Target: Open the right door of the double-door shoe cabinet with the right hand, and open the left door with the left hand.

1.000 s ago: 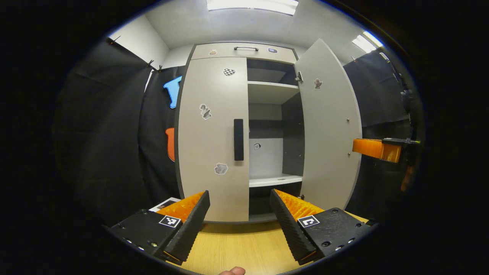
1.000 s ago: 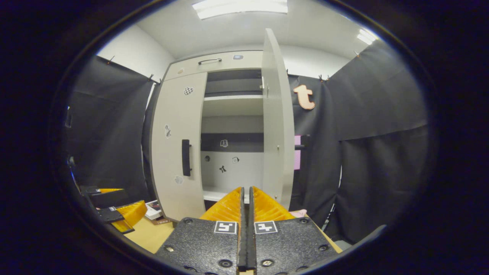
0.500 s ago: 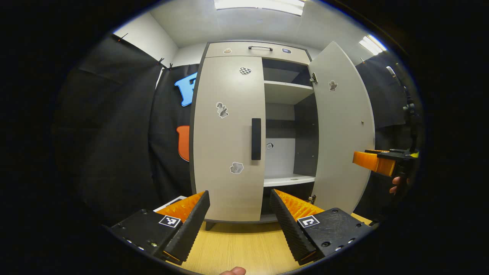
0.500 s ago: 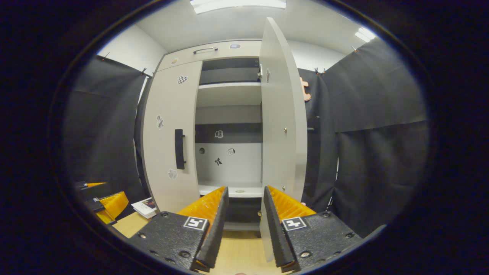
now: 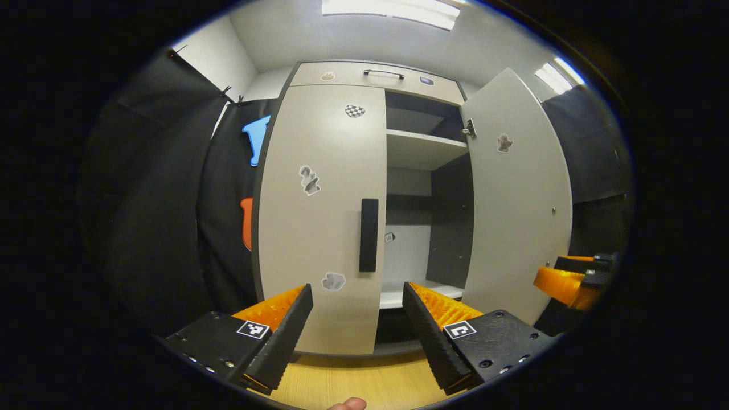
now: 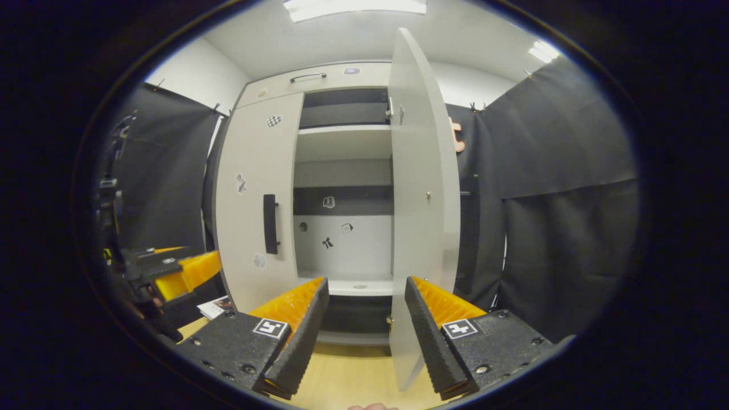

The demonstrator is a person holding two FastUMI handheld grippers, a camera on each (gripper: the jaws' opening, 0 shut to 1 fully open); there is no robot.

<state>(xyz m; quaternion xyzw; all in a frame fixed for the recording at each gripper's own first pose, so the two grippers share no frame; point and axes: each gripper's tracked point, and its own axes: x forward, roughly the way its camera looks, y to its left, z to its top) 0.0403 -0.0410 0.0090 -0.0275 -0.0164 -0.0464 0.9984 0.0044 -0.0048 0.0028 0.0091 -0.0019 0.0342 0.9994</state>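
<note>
Now, taken left to right as they stand in the booth.

Left gripper (image 5: 357, 319): fingers spread wide, grasping nothing, hanging in front of the cabinet and short of it. Seen from the right gripper view it sits low at the left, well apart from the door.

Left door (image 5: 319, 216): shut, flush in its frame, a flat pale panel with a few small stickers on it. It looks a rigid board on side hinges, light to swing and not fragile; the face itself is smooth and gives nothing to pinch.

Handle (image 5: 369, 234): a dark upright bar near the inner edge of the left door, about mid-height. This is the place to take hold, I judge: fingers either side of the bar across its width, then a pull outward in an arc about the hinges on the door's far left side. The bar looks hard and probably a little slick, so a firm squeeze at its middle seems wise.

Shoe cabinet (image 5: 364, 74): stands on a wood-coloured floor (image 5: 353, 381); the right half gapes, showing pale shelves (image 5: 421, 149) and a dark back.

Right door (image 5: 512, 205): swung well out, standing roughly square to the cabinet front in the right gripper view. That half of the task looks done.

Right gripper (image 6: 363, 336): fingers parted, holding nothing, just beside the open door's free edge without gripping it.
</note>
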